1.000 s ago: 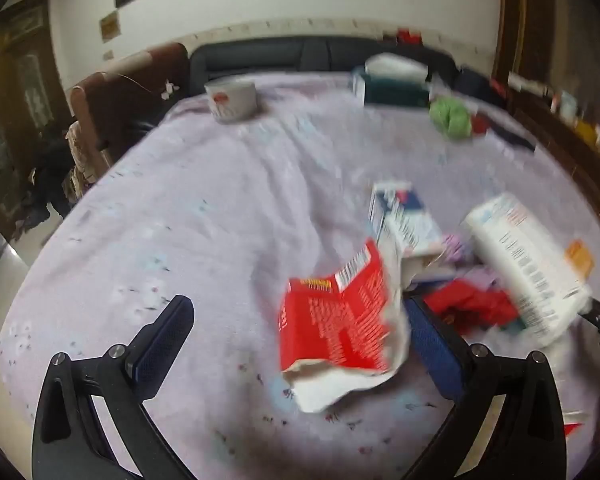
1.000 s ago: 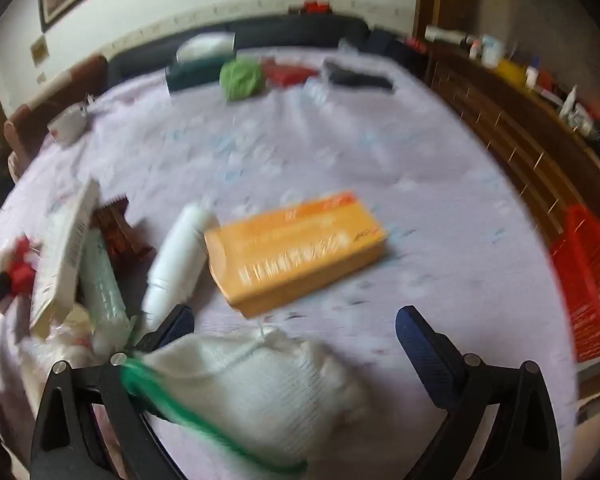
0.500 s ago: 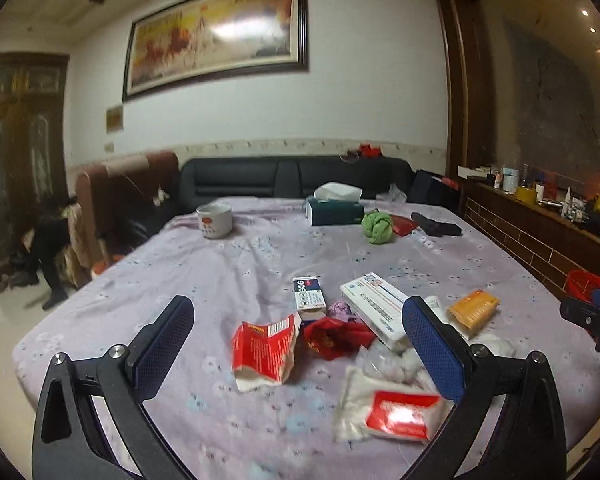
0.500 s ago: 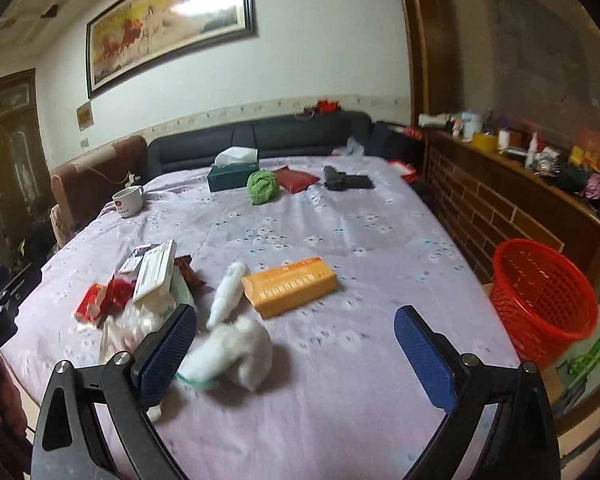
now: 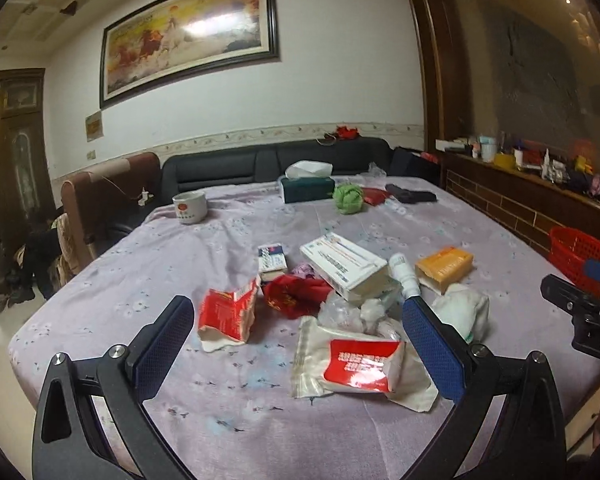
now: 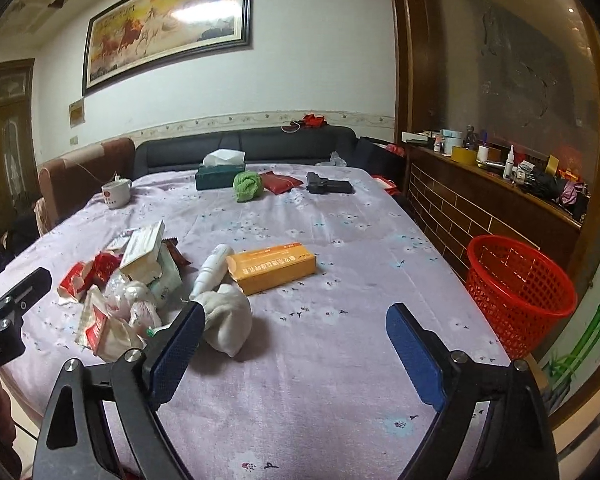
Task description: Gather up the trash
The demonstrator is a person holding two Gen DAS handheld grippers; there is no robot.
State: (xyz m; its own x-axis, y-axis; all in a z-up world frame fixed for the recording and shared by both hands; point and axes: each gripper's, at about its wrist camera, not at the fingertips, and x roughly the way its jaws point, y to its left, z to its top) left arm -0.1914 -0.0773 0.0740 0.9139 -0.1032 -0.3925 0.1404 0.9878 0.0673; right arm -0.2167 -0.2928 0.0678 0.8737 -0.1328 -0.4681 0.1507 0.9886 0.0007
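Both claws, left gripper & right gripper, gaping, empty; take sock at 11 o'clock w/ right, drop in basket at 2.

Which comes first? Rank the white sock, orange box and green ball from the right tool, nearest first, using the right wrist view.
From the right tool:
1. White sock, beside its left finger.
2. Orange box, mid-table, beyond the sock.
3. Green ball, far end, by the tissue box.
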